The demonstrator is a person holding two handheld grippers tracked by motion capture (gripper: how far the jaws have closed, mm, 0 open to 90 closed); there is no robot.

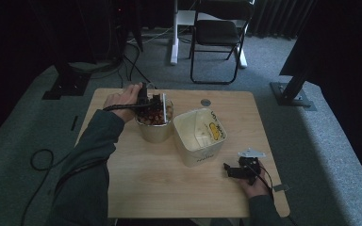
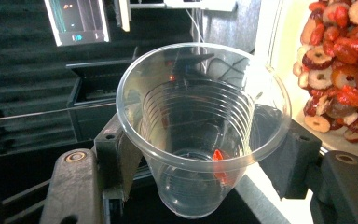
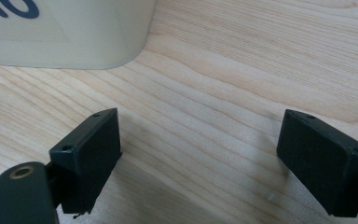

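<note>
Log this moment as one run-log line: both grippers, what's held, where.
left gripper: shut on clear plastic cup, beside tub of dried red fruit slices | right gripper: open, empty, over wooden table near cream tub

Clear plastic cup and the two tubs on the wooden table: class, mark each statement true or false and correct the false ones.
1. The left tool grips a clear plastic cup. True.
2. The cup is full of fruit. False: one red piece lies inside.
3. The right tool holds a spoon. False: its jaws stand open over the wooden table.
4. The cream tub of red dried fruit slices is beside the cup. True.
</note>
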